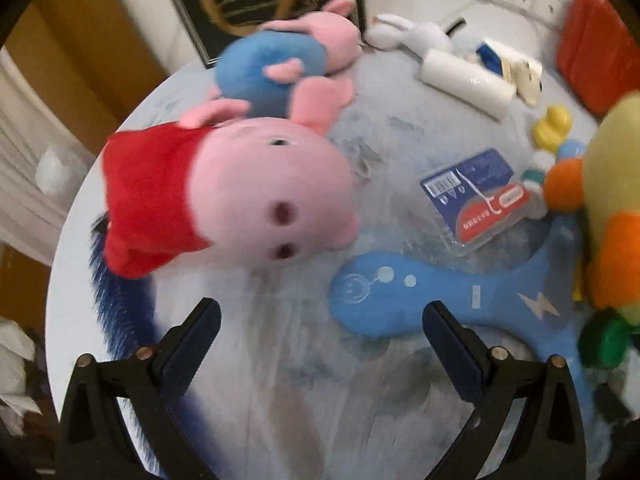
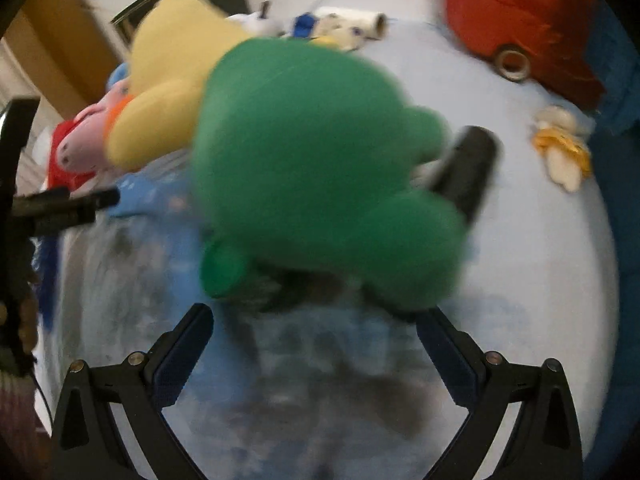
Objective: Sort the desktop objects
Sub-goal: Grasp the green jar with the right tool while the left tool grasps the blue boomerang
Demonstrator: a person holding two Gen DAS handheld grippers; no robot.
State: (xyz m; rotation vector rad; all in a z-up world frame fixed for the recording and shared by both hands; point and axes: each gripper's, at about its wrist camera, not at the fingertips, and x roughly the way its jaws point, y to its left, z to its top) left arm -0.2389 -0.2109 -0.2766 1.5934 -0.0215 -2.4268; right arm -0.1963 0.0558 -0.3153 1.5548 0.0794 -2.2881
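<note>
- Your left claw [image 1: 320,332] is spread wide w/ nothing between the fingers, hovering low over bare surface [image 1: 280,400]. Both fingers sit just short of the blue paddle gadget [image 1: 400,292] – take that as the landmark.
- Pig plush in red dress [image 1: 224,196] lies on its side, left of the paddle gadget, snout toward you. Prob your easiest soft grab.
- 2nd pig plush, blue top [image 1: 276,68], lies beyond the red one, well back-left of the paddle gadget.
- Clear box w/ blue label [image 1: 476,196] lies flat just behind the paddle gadget. Lid looks shut; contents can't be read.
- Yellow duck toy [image 1: 554,124] and white roll [image 1: 464,76] sit farther back from the paddle gadget, near the far edge.
- Your right claw [image 2: 316,340] is also spread apart, empty. Green plush part [image 2: 320,168] sits right ahead of it, too blurred to say if it touches a finger.
- Yellow plush body [image 2: 172,80] is attached or leaning behind the green – can't tell which.
- Red car-shaped case [image 2: 524,28] stands at the far right edge; whether it's a bin or holds anything isn't visible.
- No open sorting container shows in either view, so things look unsorted, just strewn about.
</note>
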